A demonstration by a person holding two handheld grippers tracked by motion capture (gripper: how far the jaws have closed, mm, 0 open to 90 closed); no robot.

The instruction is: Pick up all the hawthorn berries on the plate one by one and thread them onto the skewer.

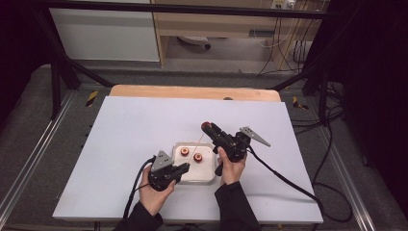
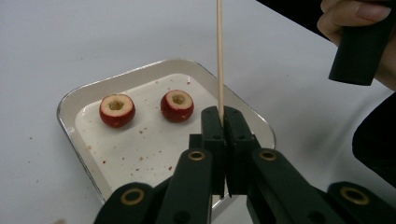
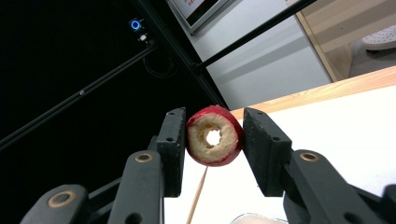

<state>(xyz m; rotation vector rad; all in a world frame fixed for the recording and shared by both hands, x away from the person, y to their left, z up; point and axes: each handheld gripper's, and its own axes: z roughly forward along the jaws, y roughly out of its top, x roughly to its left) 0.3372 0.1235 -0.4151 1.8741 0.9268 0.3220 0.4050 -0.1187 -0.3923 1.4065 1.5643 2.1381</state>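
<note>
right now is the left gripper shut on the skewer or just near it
Shut on it: in the left gripper view the left gripper has its fingers pressed together around the wooden skewer, which rises straight from between them.

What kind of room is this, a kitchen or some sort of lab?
Probably a lab or recording rig, not a kitchen. A black frame stands around the white table, loose cables hang at the back, and the person works the fruit and skewer with handheld grippers instead of fingers.
</note>
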